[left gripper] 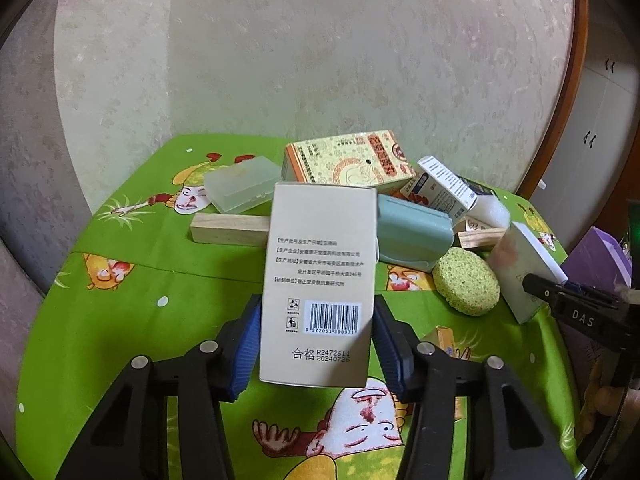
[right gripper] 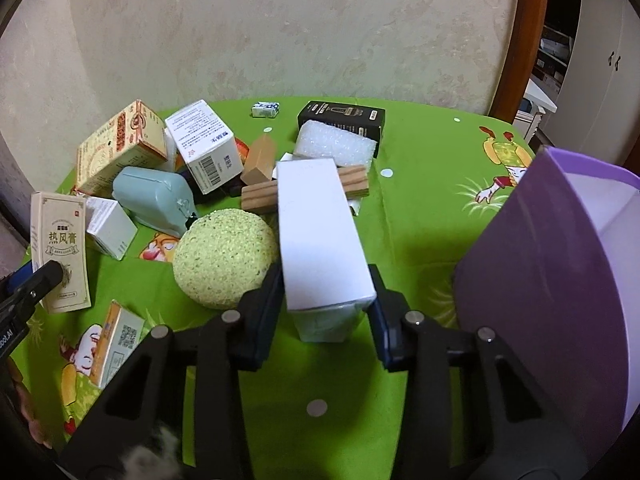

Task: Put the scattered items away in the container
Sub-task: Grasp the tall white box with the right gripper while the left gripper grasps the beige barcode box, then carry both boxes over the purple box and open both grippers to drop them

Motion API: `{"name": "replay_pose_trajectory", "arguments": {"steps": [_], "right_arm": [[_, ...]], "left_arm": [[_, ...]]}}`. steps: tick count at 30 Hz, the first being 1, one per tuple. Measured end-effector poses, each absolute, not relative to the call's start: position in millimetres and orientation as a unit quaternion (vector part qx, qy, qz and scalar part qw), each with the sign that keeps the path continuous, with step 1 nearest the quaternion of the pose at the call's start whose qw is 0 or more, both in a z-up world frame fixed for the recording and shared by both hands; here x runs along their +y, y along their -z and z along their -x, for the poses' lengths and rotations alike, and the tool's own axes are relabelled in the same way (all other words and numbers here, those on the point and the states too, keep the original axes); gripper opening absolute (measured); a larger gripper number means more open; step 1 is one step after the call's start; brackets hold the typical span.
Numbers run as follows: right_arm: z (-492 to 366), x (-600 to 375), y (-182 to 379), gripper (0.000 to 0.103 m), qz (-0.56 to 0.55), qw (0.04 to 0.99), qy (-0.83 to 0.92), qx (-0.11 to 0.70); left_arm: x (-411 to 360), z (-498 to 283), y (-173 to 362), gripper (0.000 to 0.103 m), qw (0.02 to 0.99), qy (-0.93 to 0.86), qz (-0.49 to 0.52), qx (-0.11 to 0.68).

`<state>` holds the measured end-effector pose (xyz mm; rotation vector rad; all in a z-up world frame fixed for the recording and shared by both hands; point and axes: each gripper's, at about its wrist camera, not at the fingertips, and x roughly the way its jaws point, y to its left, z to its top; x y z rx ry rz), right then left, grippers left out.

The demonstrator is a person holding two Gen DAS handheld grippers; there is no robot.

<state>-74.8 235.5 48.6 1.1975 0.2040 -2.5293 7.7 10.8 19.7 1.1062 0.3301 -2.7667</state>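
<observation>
Green cartoon-print tablecloth point(right gripper: 420, 240) over a table set against a pale patterned wall point(left gripper: 320, 60); wooden door frame at far right.

Left gripper point(left gripper: 316, 344), blue pads pinching a tall beige carton point(left gripper: 320, 280), barcode side toward the camera, upright and raised off the cloth. Same carton at far left in the right wrist view point(right gripper: 60, 252), front face lettered, clamped low by a dark finger.

Right gripper point(right gripper: 324, 304), jaws pressed on the near end of a long white box point(right gripper: 320, 240), tilted with its far end over the clutter. Same box at right in the left wrist view point(left gripper: 524, 272), blurred.

Purple container point(right gripper: 560, 280) at near right, well apart from the pile, pale interior showing.

Scattered, centre to far left: round green sponge point(right gripper: 224, 256) just left of the white box; teal case point(right gripper: 156, 200); cream-and-orange patterned box point(right gripper: 120, 148); white barcode box point(right gripper: 206, 144); two wooden blocks point(right gripper: 260, 196); white foam pad point(right gripper: 336, 140) touching a black box point(right gripper: 344, 118); small wrapped cube point(right gripper: 266, 110) near the far edge; small yellow-and-white box point(right gripper: 116, 340) lying near left. Frosted plastic case point(left gripper: 240, 184), far left of the pile.
</observation>
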Motion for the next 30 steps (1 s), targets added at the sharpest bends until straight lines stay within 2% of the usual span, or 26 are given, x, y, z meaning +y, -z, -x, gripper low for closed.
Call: {"name": "replay_pose_trajectory", "arguments": {"steps": [6, 30], "right_arm": [[61.5, 242.3, -63.0, 0.038, -0.404, 0.179, 0.895, 0.062], [24.7, 271.6, -120.2, 0.038, -0.358, 0.213, 0.909, 0.022]], "left_arm": [[20.3, -11.4, -27.1, 0.051, 0.064, 0.925, -0.359, 0.105], [45.6, -22.9, -60.2, 0.051, 0.052, 0.940, -0.325, 0.086]]}}
